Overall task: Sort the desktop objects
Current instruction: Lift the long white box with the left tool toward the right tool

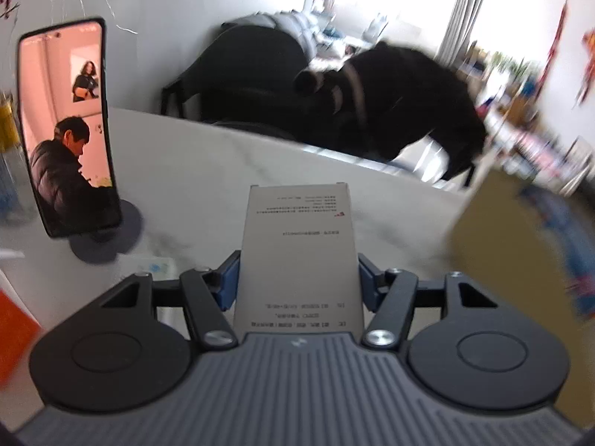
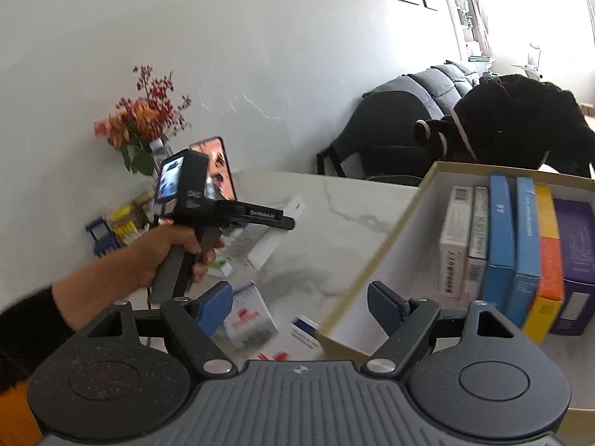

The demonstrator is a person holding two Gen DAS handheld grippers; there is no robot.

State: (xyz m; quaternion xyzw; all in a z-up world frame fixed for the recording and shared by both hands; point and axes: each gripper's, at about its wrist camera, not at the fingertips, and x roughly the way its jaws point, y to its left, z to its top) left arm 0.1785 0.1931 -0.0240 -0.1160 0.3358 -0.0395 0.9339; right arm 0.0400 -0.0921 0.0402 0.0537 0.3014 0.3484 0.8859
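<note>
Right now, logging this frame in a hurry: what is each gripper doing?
Left gripper: shut on the white box, held above the table.
Right gripper: open, holding nothing.

Ahead of the white printed carton [image 1: 299, 256] clamped between the left gripper's blue fingers [image 1: 227, 282], the white marble surface [image 1: 193, 171] lies bare to its far edge, flanked at left by an upright smartphone on a round dark stand [image 1: 68, 126] and at right by the blurred tan wall of a cardboard box [image 1: 509, 238]. In the right wrist view, that open tan-rimmed box [image 2: 375, 260] has a bare white floor in its near left part, while upright packets, white [image 2: 455, 241], blue [image 2: 502, 241], yellow-orange [image 2: 548, 260] and purple [image 2: 576, 260], fill its far right. Small loose packets [image 2: 249, 319] crowd the surface at lower centre, between the right gripper's spread fingers [image 2: 215, 306].
</note>
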